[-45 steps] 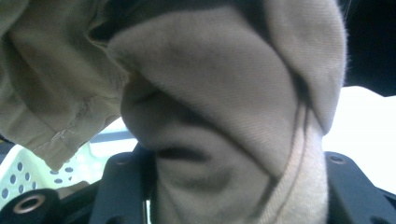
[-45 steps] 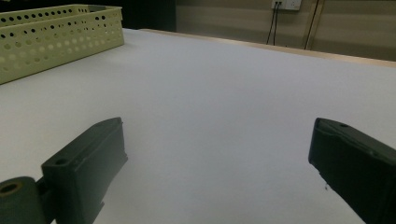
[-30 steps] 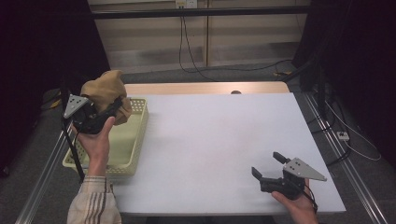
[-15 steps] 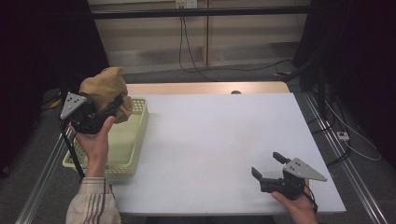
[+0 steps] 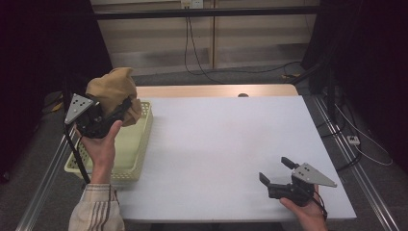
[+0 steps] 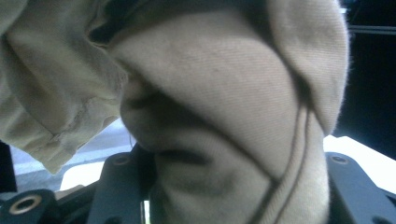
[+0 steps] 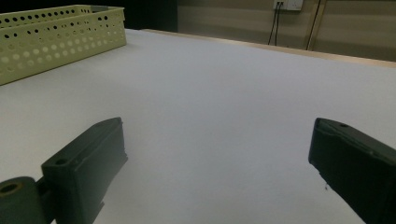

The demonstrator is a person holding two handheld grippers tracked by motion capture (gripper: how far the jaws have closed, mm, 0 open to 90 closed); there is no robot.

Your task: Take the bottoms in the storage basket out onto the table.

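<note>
- Compared with one second ago, I see my left tool (image 5: 118, 113) a little higher, and the tan cloth (image 5: 114, 91) has come up with it; it now hangs above the far end of the yellow basket (image 5: 139, 144), at the left side of the table (image 5: 226, 139).
- The left tool is closed on the tan cloth: in the left gripper view the fabric (image 6: 224, 116) is bunched tight between the two black jaws.
- My right tool (image 5: 278, 171) has not moved. It rests low over the near right corner of the table, jaws wide apart, with nothing between them; in the right gripper view I see bare white table (image 7: 219, 107) in the gap.
- The basket has stayed in the same place.
- Hard to make out: the cloth covers almost all of the left gripper view, so I cannot see the jaw tips or what is below them.
- From the high view, my hand (image 5: 101, 144) and the cloth hide part of the basket, so I cannot tell if the lowest fold touches its rim.
- In the right gripper view the basket (image 7: 56, 37) is cut off at the left edge.
</note>
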